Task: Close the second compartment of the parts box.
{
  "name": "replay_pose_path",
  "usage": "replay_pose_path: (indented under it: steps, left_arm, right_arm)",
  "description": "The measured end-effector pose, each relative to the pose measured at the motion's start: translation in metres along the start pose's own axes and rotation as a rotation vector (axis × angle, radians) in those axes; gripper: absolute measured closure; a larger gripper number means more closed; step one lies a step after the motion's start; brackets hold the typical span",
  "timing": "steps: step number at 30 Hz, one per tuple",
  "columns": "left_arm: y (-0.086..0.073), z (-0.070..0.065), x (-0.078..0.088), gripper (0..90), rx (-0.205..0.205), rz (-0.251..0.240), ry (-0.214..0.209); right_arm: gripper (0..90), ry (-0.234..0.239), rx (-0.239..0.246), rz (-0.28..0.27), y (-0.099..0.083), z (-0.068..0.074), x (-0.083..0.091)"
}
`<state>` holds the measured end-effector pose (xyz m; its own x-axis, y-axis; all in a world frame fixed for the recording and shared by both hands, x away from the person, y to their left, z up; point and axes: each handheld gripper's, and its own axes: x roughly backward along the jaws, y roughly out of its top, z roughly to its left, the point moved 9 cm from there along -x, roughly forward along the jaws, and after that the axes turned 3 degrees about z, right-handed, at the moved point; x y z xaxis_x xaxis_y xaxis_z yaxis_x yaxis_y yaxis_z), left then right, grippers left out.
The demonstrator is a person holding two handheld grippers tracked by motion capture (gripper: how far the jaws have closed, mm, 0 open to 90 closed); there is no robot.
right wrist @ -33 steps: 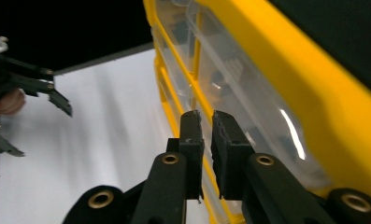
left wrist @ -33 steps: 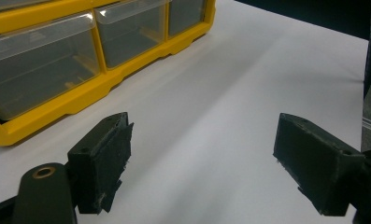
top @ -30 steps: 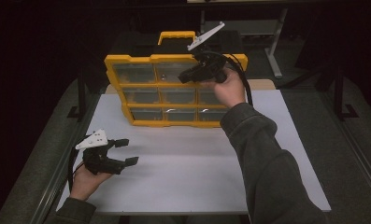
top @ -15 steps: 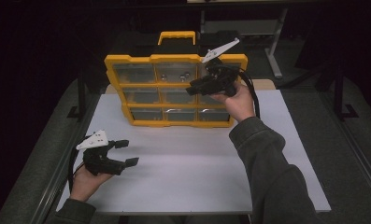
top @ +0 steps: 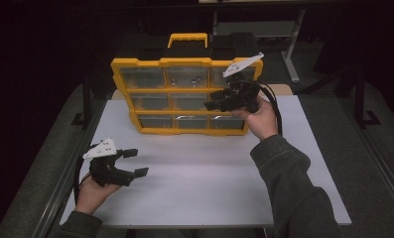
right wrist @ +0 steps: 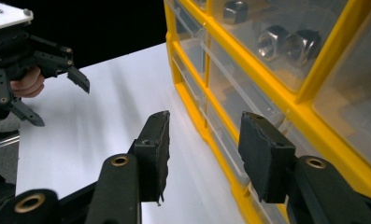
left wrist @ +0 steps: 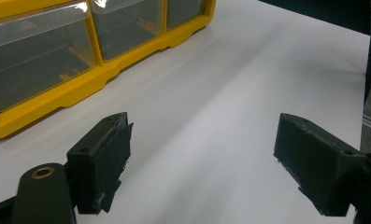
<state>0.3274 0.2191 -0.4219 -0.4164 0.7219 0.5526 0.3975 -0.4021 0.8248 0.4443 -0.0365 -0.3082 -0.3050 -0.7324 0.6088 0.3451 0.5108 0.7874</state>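
Right hand: raised in front of the organizer's right column, forearm coming in from the lower right, wrist cocked so the right gripper (top: 210, 105) is pointing left across the drawer fronts.
Right gripper state: jaws have just been opening and are standing partly apart — nothing between them; in the right gripper view (right wrist: 204, 154) the gap is framing white table and the edge of the lower drawers.
Left hand: resting low at the near left corner of the table (top: 209, 178), palm up under the left gripper (top: 136, 162), which is aiming right and slightly away.
Left gripper state: jaws spread wide, gripping nothing; the left gripper view (left wrist: 202, 163) is showing bare white surface between the pads.
Organizer, place: the yellow drawer organizer (top: 121, 74) is standing upright at the far middle of the table, front facing the person, well apart from the left gripper and just behind the right one.
Organizer, axis: long side running left to right, carry handle (top: 188, 37) sticking up on top.
Organizer, look: yellow frame, three rows of three clear drawers; metal nuts (right wrist: 286, 42) are showing through an upper drawer — contents of the other drawers too dim to tell.
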Motion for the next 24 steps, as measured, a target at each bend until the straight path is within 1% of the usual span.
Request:
replay_pose_path:
  steps: [2,6,8,9,12,16,19,22,24]
  left_arm:
    - [0.000,0.000,0.000,18.4,-0.005,0.000,-0.002]
    - [0.001,0.000,0.000,18.4,0.005,-0.010,-0.005]
    - [0.000,0.001,0.000,18.4,0.004,-0.005,-0.001]
    - [0.000,0.001,0.001,18.4,-0.001,-0.005,-0.003]
    - [0.000,0.001,0.001,18.3,-0.001,-0.007,-0.003]
    - [0.000,0.001,0.001,18.3,0.003,-0.006,-0.002]
    - [0.000,0.002,0.000,18.2,0.003,-0.011,-0.001]
    - [-0.001,0.003,0.000,18.3,0.000,-0.007,0.006]
    - [-0.001,0.003,0.001,18.2,0.005,0.001,0.006]
  right_arm:
    - [50.2,0.003,-0.004,0.002,-0.003,0.002,0.001]
    - [48.8,0.002,-0.005,0.000,-0.009,0.003,0.004]
    - [47.3,0.009,-0.018,-0.004,-0.012,0.004,0.005]
    - [47.0,0.009,-0.019,-0.003,-0.014,0.004,0.006]
    - [46.1,0.010,-0.020,-0.013,-0.018,0.003,0.007]
    - [45.2,0.011,-0.030,-0.011,-0.025,0.002,0.010]
    - [44.2,0.009,-0.031,-0.014,-0.031,0.003,0.012]
    - [41.0,-0.007,-0.024,-0.007,-0.037,0.002,0.014]
    - [40.1,-0.005,-0.044,-0.008,-0.041,0.001,0.016]
